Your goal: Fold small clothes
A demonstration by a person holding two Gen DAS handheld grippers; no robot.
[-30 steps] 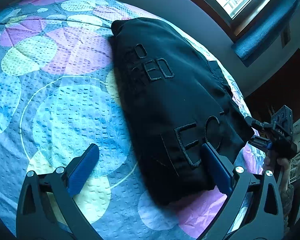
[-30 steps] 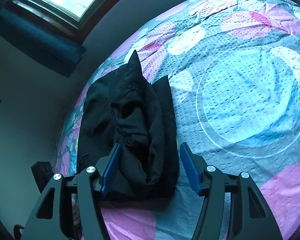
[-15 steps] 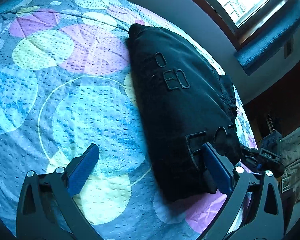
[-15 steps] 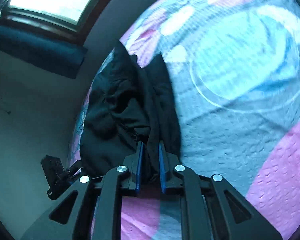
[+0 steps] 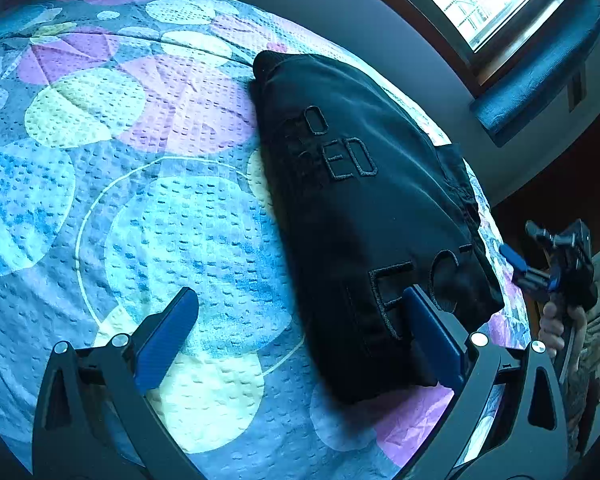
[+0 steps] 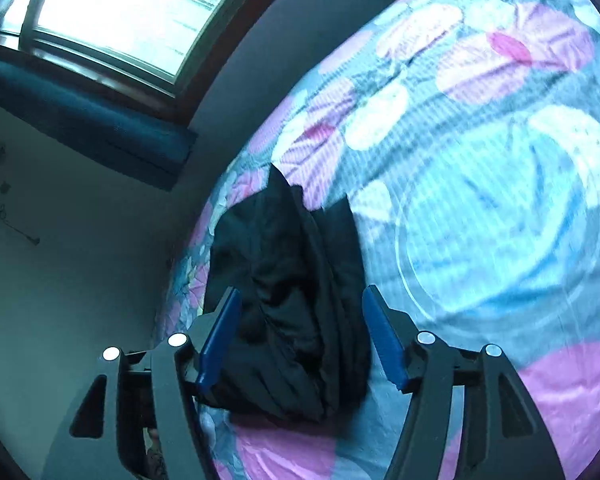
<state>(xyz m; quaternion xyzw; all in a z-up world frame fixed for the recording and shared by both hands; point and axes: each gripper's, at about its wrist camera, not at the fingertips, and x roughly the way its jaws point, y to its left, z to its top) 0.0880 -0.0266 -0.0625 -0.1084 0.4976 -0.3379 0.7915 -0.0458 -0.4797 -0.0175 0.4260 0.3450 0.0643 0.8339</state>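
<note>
A folded black garment (image 5: 360,208) with stitched letters lies on the flowered bedspread (image 5: 140,208). My left gripper (image 5: 300,328) is open, its right finger over the garment's near edge, its left finger over the bedspread. In the right wrist view the same garment (image 6: 292,300) lies bunched between the open fingers of my right gripper (image 6: 300,336), which holds nothing. The right gripper also shows in the left wrist view (image 5: 548,268), just off the garment's right corner.
The bed's far edge meets a grey wall under a bright window (image 6: 120,12) with a dark blue sill cushion (image 6: 80,128). A dark wooden area (image 5: 560,184) lies past the bed's right side.
My right gripper, shut on the garment's edge half a second ago, has opened and let it go. The left gripper stays open and has shifted slightly.
</note>
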